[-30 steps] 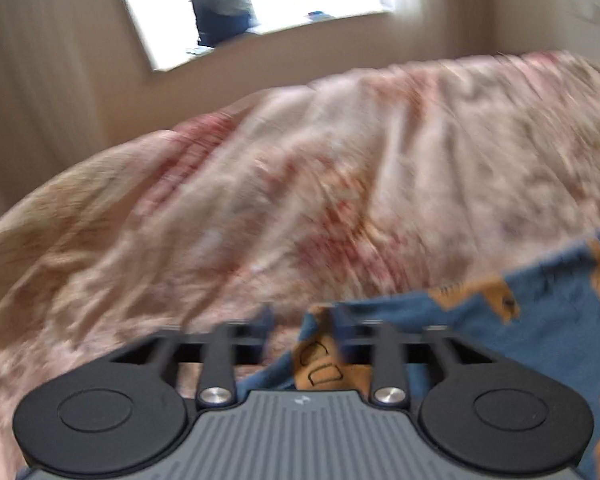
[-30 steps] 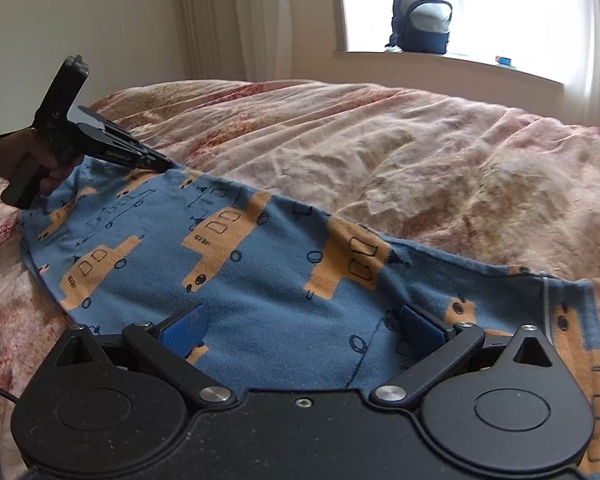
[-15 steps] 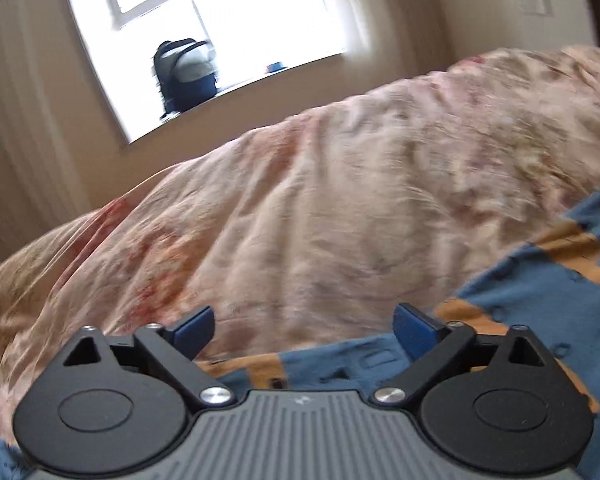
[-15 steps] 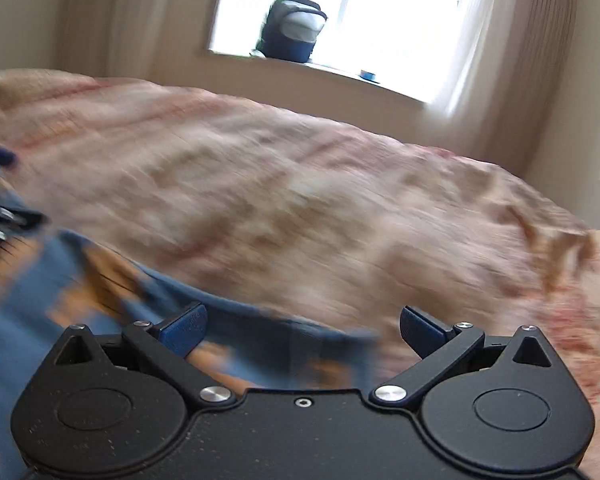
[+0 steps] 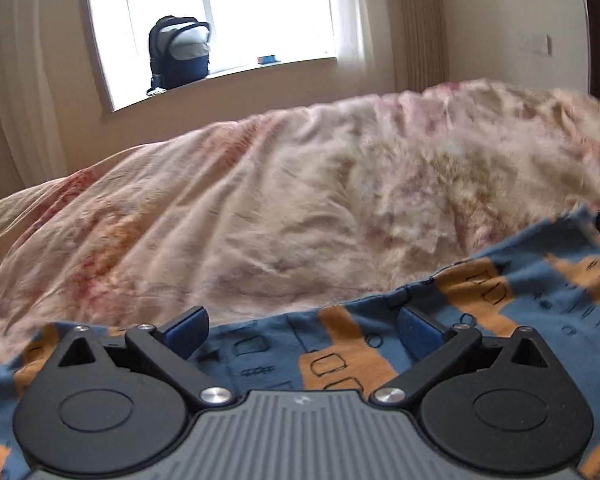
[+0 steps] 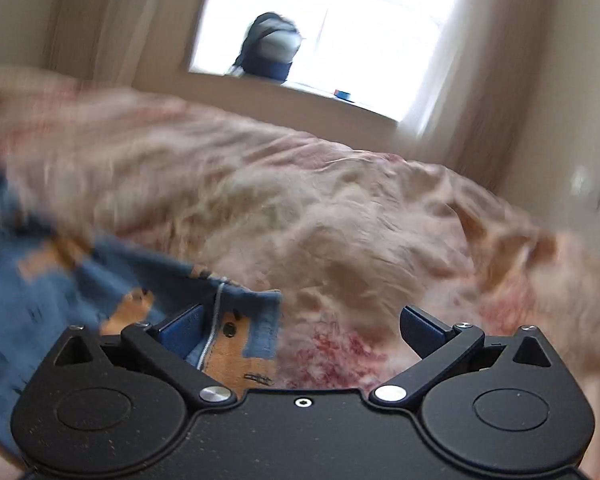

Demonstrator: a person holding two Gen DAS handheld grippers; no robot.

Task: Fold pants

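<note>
From the left wrist, the left gripper point(image 5: 302, 330) is standing wide apart, its jaws just having been opening, gripping nothing. The pants point(image 5: 480, 320) are lying under it on the quilt point(image 5: 260, 208), running off the frame at 3 o'clock.

From the right wrist, heavily blurred, the right gripper point(image 6: 300, 330) is gaping too; the pants point(image 6: 52, 288), at 9 o'clock, are seemingly just brushing its left pad.

Pants point(image 5: 480, 320): blue knit printed with orange vehicle shapes outlined in black, spread flat on the bed below my view. In my right wrist view one end of the pants point(image 6: 236, 332) shows a ribbed blue band with a pale seam line; farther left the cloth is blurred.
</note>
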